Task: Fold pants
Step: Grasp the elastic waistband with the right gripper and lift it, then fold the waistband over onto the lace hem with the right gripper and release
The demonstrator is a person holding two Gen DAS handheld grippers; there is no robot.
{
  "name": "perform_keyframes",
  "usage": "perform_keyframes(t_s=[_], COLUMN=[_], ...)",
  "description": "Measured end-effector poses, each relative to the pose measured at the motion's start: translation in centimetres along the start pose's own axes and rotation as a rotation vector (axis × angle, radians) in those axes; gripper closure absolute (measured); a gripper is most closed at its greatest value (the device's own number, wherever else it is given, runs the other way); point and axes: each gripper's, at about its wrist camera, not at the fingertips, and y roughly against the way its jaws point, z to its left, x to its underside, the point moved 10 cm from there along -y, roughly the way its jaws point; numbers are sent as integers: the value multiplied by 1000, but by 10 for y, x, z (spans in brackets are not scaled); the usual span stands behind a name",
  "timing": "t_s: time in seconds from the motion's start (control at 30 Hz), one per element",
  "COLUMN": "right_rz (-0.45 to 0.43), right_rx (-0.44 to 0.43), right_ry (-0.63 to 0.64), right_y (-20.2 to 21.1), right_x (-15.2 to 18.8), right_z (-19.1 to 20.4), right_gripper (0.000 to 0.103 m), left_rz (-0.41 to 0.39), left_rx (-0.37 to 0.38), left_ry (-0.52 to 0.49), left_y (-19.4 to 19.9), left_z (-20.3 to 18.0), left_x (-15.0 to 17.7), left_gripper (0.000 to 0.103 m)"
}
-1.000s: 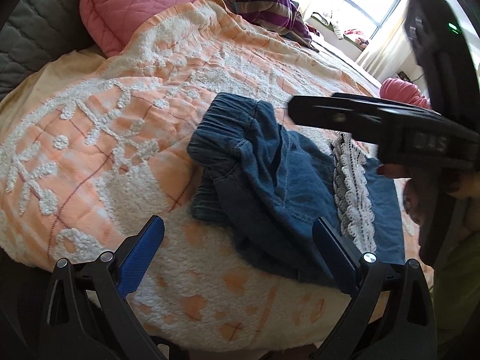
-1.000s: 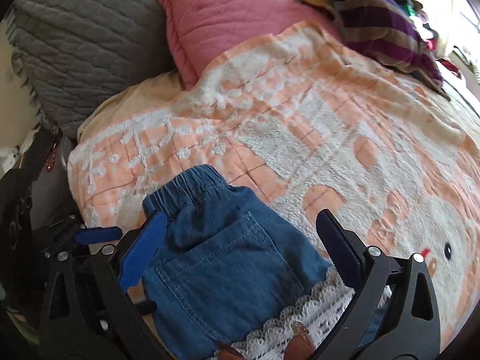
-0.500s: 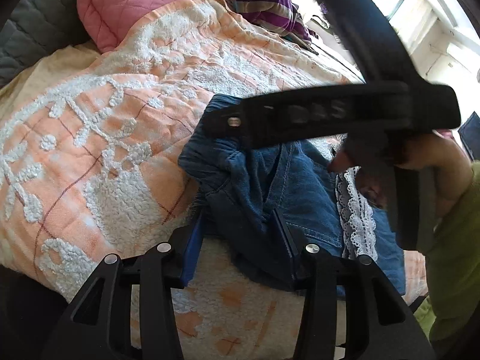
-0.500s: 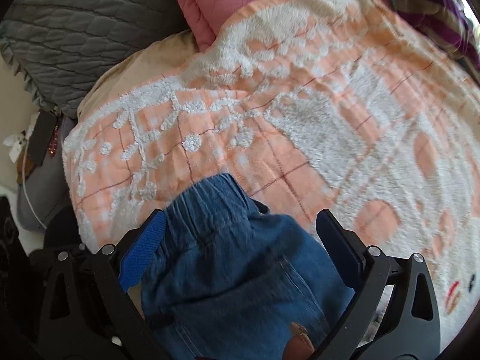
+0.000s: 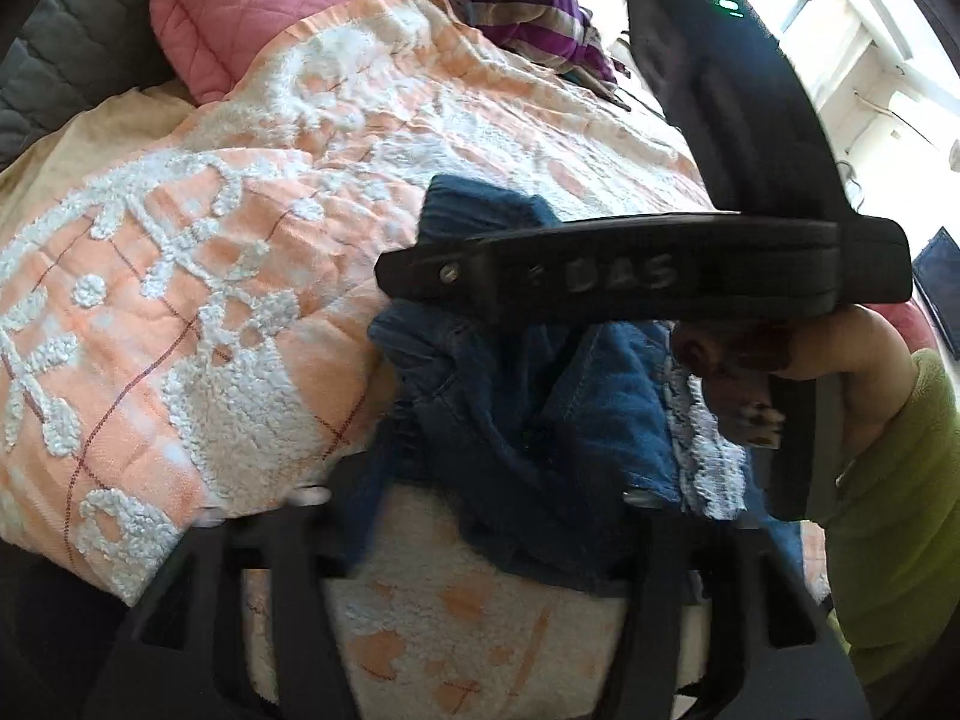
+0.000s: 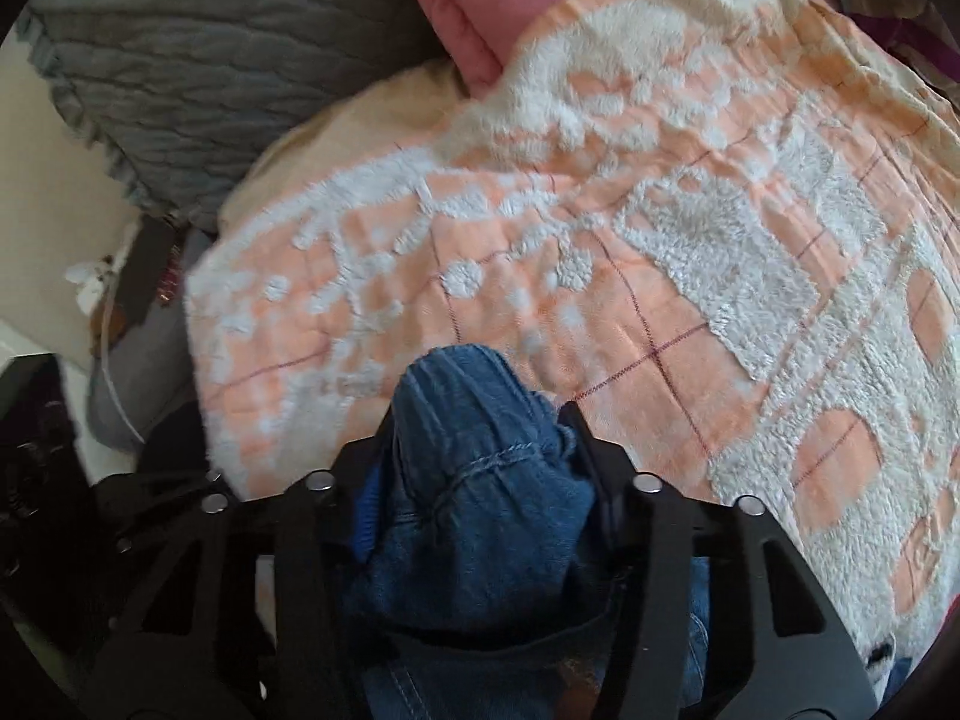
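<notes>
Blue denim pants (image 5: 522, 396) with a white lace trim (image 5: 702, 456) lie crumpled near the bed's front edge. My left gripper (image 5: 492, 498) is low over their near part; its jaws are opening, blurred, with denim between them and no clear pinch. In the right wrist view the elastic waistband of the pants (image 6: 480, 420) is bunched into a ridge, and my right gripper (image 6: 474, 456) is closing on it, pads pressing both sides. From the left wrist view the right gripper's black body (image 5: 648, 282) crosses above the pants, held by a hand (image 5: 840, 354) in a green sleeve (image 5: 900, 510).
An orange and white tufted bedspread (image 5: 210, 300) covers the bed. A pink pillow (image 5: 252, 6) and a grey quilted cushion (image 6: 210, 48) lie at the head, a purple striped cloth (image 5: 528, 0) farther back. The bed's left edge (image 6: 198, 360) drops to clutter on the floor.
My right gripper came down over the waistband and closed on it, bunching the denim. My left gripper narrowed on the near denim, then widened again without shifting.
</notes>
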Motion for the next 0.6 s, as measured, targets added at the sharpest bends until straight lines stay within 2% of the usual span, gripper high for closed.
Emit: perform_keyframes(t_s=[0.2, 0.23, 0.27, 0.43, 0.5, 0.53, 0.6], right_rz=[-115, -130, -146, -214, -243, -251, -271], right_rx=[-53, -60, -62, -64, -62, -61, -57], right_ry=[-20, -21, -21, -28, -27, -28, -27], right_y=[53, 59, 68, 106, 121, 126, 138], right_x=[1, 2, 2, 15, 21, 24, 32], right_z=[3, 3, 2, -6, -8, -10, -13], right_gripper=[67, 68, 68, 71, 71, 71, 73], left_rz=[-15, -16, -18, -10, 9, 18, 39], left_rx=[33, 38, 45, 91, 134, 154, 192], left_ry=[-7, -5, -4, -5, -1, 1, 10], left_y=[17, 19, 21, 21, 15, 14, 11], left_z=[-14, -16, -18, -38, -52, -57, -71], left_x=[-2, -3, -3, -3, -3, -1, 0], left_gripper=[29, 18, 15, 14, 18, 32, 46])
